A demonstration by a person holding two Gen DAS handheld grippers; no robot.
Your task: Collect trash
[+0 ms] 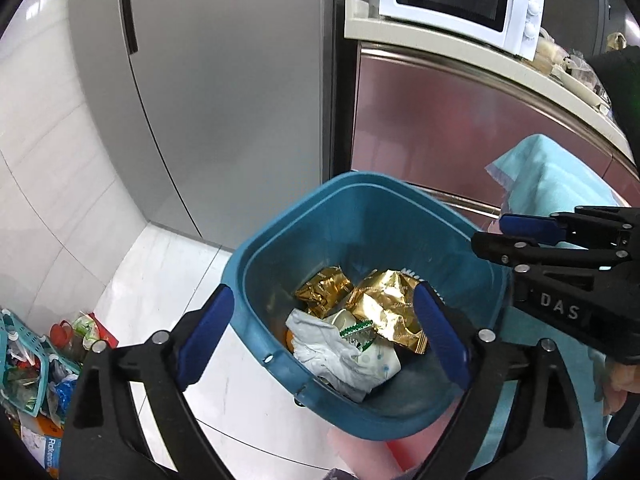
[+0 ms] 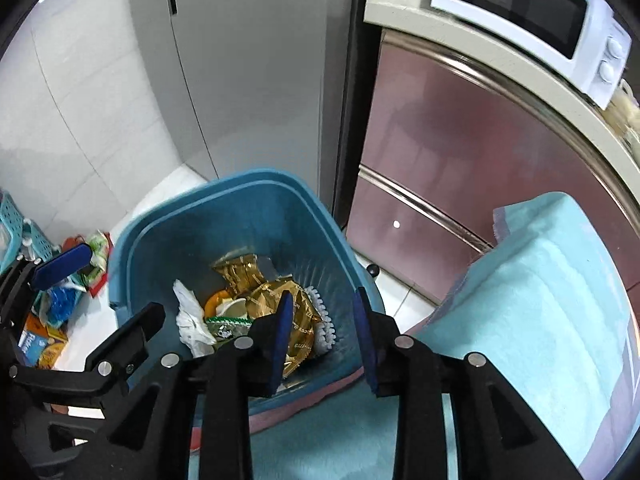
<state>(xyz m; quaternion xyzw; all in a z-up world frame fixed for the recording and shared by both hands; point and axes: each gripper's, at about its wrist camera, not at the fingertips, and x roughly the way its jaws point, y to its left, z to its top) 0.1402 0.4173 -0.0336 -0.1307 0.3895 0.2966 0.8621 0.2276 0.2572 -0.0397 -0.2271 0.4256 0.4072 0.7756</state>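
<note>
The trash bin [image 1: 360, 216], a blue plastic tub, stands on the white tiled floor [image 1: 168, 280] directly below and ahead of both hand-held grippers. Inside it lie gold foil wrappers [image 1: 384, 304], crumpled white paper [image 1: 332, 348] and a small green-edged packet [image 1: 356, 328]. The left hand-held gripper [image 1: 324, 336] hangs over the bin's near rim with its blue pads spread wide, nothing between them. The right hand-held gripper [image 2: 326, 336] hangs over the bin's right side, its pads partly apart and gripping nothing. To the left of the left hand-held gripper, loose litter [image 1: 80, 332] and a teal basket [image 1: 24, 352] lie on the floor. To the right of the right hand-held gripper lies a light blue cloth [image 2: 540, 300]. Beyond the bin stand a grey refrigerator [image 1: 224, 80] and a white microwave [image 1: 460, 0].
</note>
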